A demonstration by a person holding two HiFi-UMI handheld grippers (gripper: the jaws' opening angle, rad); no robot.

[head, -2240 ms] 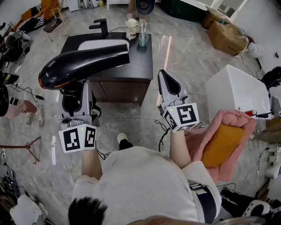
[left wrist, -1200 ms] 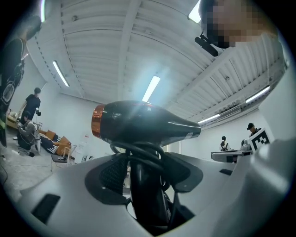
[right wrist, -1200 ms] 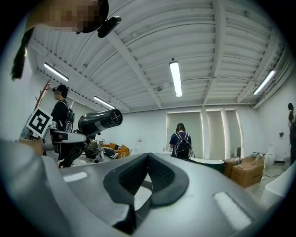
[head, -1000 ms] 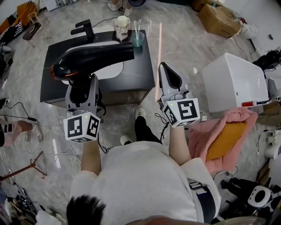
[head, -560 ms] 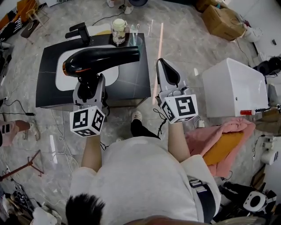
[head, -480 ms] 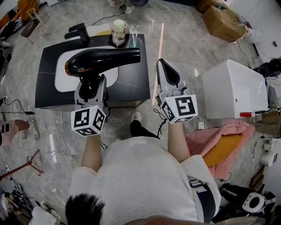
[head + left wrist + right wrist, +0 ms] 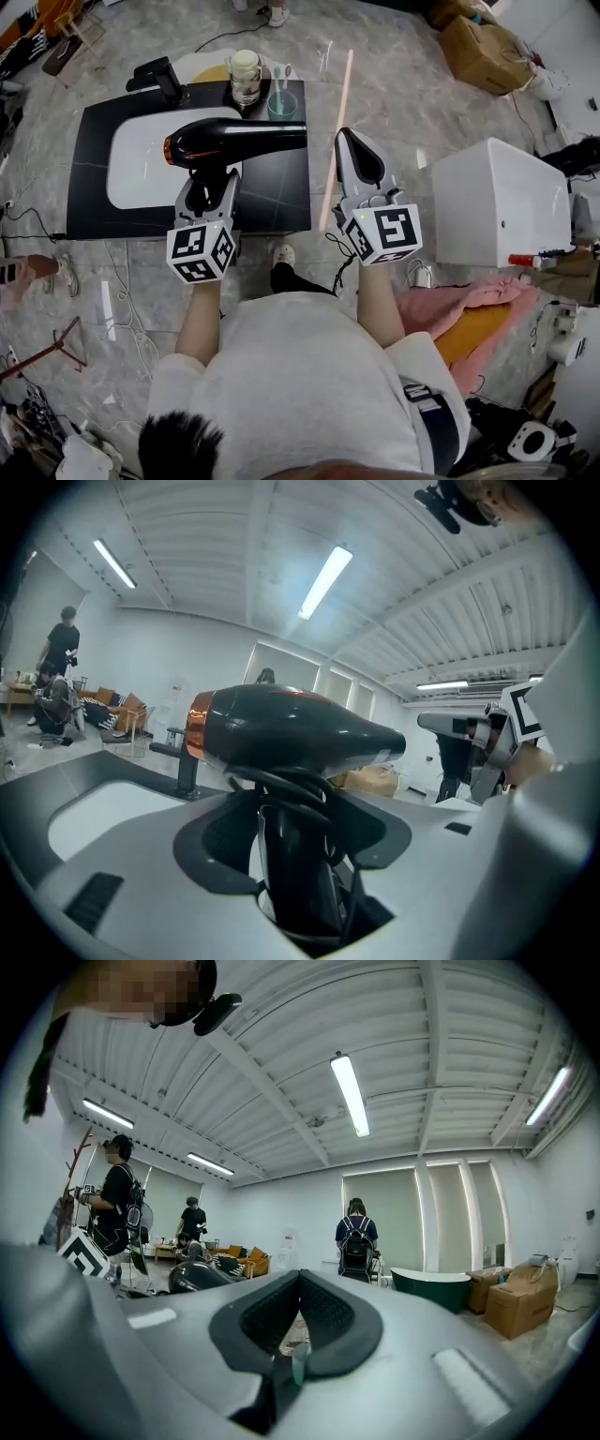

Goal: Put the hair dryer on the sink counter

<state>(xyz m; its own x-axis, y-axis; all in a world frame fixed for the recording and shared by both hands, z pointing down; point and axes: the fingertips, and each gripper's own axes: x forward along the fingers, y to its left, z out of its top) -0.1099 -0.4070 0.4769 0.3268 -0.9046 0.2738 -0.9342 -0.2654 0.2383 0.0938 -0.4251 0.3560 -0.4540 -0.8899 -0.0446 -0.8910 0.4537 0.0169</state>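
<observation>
Head view: left gripper (image 7: 208, 186) pinches the handle of the black, copper-ringed plastic hair dryer (image 7: 239, 141), which is over the black sink counter (image 7: 277, 202). Right gripper (image 7: 359, 159), jaws pressed together and empty, hangs just right of the counter.

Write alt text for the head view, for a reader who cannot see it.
The left claw grips a black hair dryer by its handle over the dark sink counter, nozzle pointing right. The right claw is shut and empty, beside the counter's right edge.
</observation>
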